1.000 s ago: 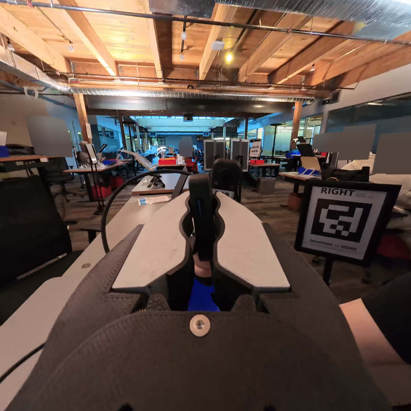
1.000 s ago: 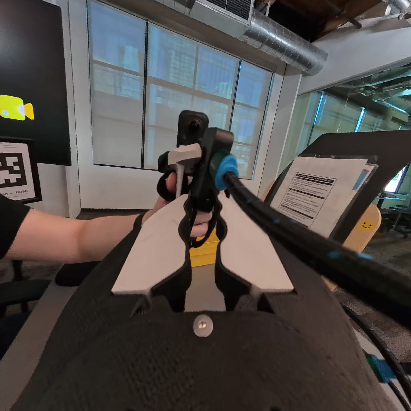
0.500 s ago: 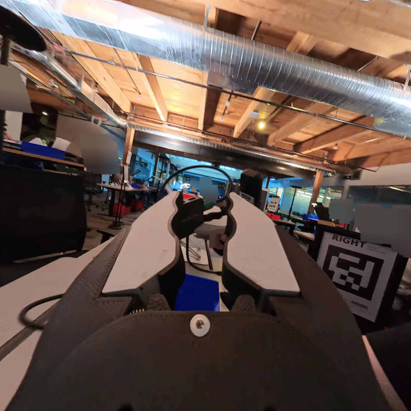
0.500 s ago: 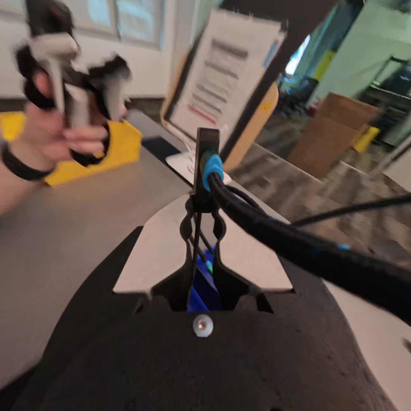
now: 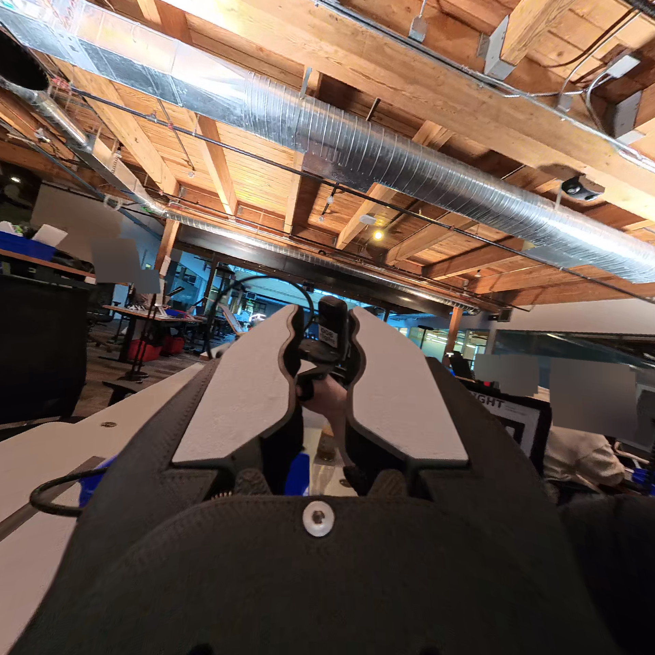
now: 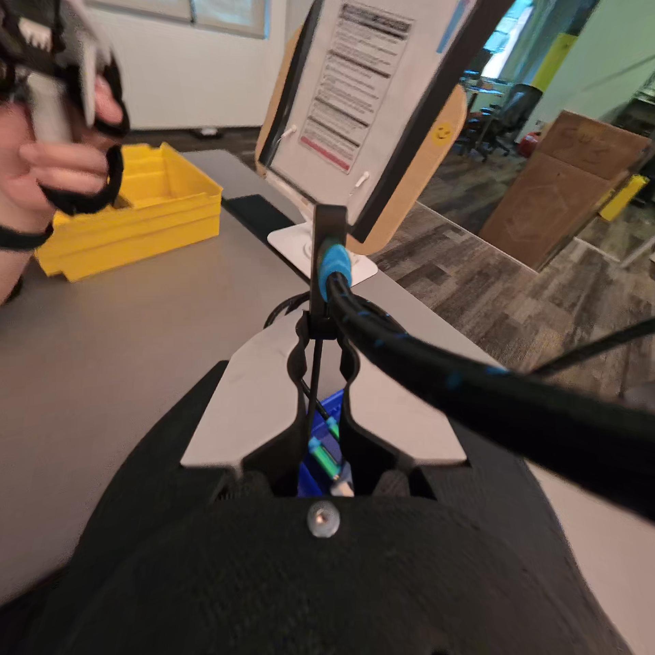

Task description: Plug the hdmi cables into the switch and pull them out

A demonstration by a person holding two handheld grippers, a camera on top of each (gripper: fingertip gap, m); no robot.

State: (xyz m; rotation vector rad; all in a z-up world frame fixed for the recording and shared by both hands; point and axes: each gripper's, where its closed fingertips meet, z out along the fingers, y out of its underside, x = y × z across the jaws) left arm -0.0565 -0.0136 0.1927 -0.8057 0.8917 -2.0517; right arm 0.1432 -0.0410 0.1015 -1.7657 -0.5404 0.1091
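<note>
An open-plan office-workshop: exposed wooden ceiling beams (image 5: 354, 53), silver ventilation duct (image 5: 354, 141), rows of cluttered worktables (image 5: 152, 312), office chairs (image 6: 503, 117), and wood-plank floor (image 6: 496, 283).

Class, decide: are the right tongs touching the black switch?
Touching. The right wrist view shows the right tongs closed on the lower end of the switch, both tips pressed against it, with the blue-collared HDMI cable plugged into it.
</note>
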